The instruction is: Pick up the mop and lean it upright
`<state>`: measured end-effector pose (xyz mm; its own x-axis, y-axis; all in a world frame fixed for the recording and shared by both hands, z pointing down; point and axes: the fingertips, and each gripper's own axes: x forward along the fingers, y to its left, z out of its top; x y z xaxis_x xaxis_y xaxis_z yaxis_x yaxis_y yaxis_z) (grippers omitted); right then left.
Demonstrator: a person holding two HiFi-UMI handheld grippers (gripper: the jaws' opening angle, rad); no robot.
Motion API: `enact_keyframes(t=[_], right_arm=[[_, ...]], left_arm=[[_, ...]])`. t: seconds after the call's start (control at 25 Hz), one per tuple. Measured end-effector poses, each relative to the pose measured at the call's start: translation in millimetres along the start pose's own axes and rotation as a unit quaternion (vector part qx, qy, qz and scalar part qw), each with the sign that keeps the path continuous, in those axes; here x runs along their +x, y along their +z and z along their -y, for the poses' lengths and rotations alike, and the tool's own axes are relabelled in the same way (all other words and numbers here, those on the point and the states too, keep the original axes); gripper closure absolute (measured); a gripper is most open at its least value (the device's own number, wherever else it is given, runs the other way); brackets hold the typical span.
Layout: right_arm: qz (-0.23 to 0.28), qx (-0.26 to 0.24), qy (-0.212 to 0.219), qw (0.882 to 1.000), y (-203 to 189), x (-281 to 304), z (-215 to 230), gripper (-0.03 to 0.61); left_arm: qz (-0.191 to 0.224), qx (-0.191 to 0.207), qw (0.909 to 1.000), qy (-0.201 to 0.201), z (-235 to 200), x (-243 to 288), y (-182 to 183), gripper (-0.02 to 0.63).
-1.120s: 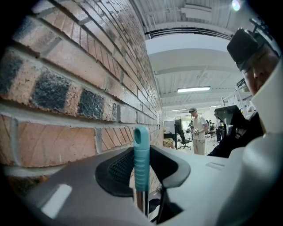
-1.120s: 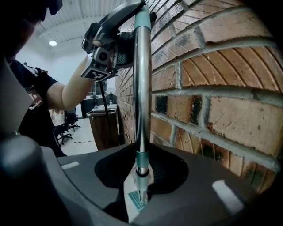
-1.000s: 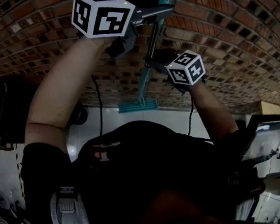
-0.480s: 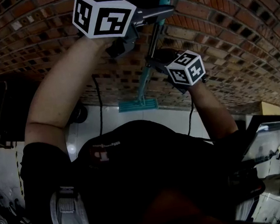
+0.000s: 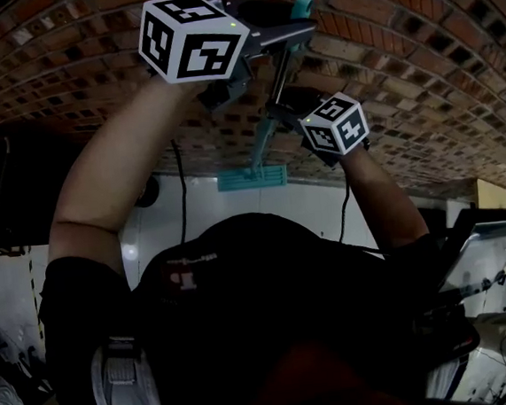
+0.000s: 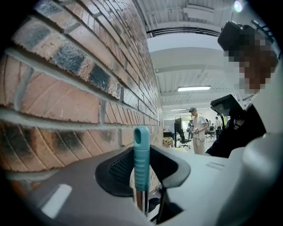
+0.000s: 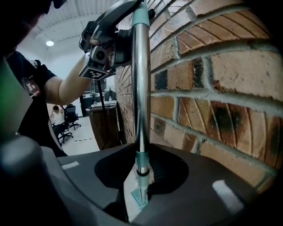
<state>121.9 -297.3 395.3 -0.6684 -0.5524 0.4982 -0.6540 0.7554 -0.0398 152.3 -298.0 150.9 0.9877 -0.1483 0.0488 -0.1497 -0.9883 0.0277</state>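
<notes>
mop (image 7: 140, 88): already upright, right beside the brick wall (image 5: 400, 67)
left claw (image 6: 142, 163): pinching its teal top end
right claw (image 7: 141, 170): pinching it lower down
still to do: prob settle it against the wall, let go

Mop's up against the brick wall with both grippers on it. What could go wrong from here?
The teal-headed, metal-poled mop stands near-vertical; once released by the left gripper and right gripper, it may tip away from the red brick wall. Its flat head could slide on the smooth white floor.
</notes>
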Motion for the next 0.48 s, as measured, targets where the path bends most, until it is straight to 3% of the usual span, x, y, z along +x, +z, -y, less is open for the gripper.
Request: enact_keyframes(t=[0.48], right_arm=[[-0.014, 0.01, -0.001, 1.0, -71.2, 39.5, 10.6, 0.465]], left_arm=[[-0.011, -0.016, 0.9998, 0.002, -12.4, 10.0, -83.2, 0.506]])
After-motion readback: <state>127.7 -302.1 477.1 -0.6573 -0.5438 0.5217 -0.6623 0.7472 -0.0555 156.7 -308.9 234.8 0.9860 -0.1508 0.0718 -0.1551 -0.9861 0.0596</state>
